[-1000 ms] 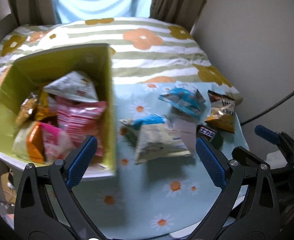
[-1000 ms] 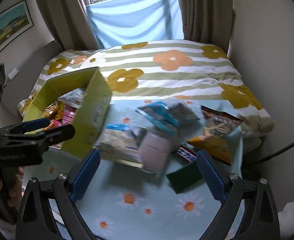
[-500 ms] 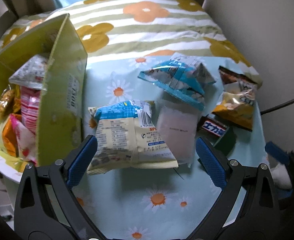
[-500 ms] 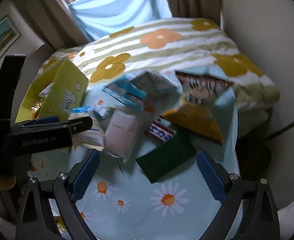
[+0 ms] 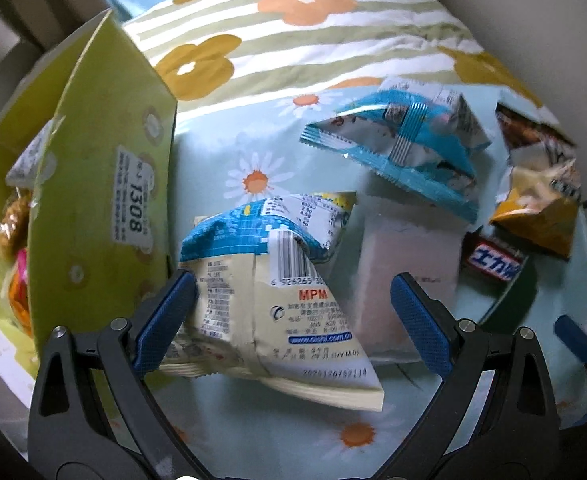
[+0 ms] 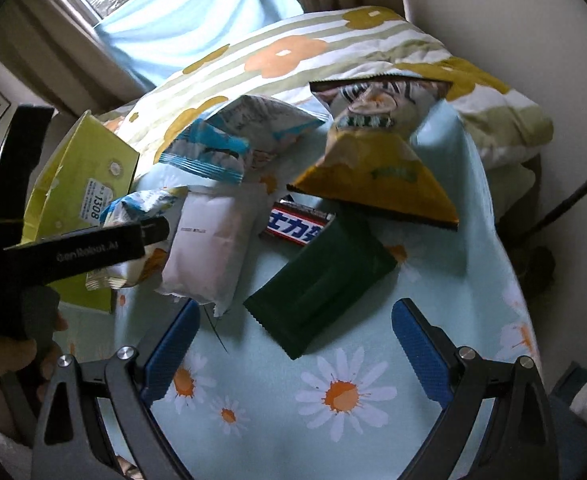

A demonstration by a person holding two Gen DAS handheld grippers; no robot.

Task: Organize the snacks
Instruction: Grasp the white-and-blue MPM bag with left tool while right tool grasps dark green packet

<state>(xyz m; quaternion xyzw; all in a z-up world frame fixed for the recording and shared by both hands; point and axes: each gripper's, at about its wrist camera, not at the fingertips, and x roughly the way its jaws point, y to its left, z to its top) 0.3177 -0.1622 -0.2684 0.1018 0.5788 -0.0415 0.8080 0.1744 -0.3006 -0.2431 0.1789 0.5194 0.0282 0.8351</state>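
Observation:
A green cardboard box (image 5: pixel 93 208) with several snacks inside stands at the left on the daisy cloth (image 5: pixel 253 432). My left gripper (image 5: pixel 293 320) is open, its fingers on either side of a cream and blue snack bag (image 5: pixel 269 304). My right gripper (image 6: pixel 293 348) is open and empty, just in front of a dark green packet (image 6: pixel 321 284). A pale pink packet (image 6: pixel 209 248), a chocolate bar (image 6: pixel 299 228), a blue and white bag (image 6: pixel 229 144) and a yellow chip bag (image 6: pixel 377 168) lie beyond it.
A striped flowered quilt (image 6: pixel 285 52) lies behind the snacks. A wall (image 5: pixel 533 20) is on the right. A black cable (image 6: pixel 565 200) runs down at the right edge of the cloth. A curtained window (image 6: pixel 173 12) is at the back.
My left gripper moved right, away from the box, and down until its open fingers flank the cream and blue bag. My right gripper moved right and closer to the dark green packet.

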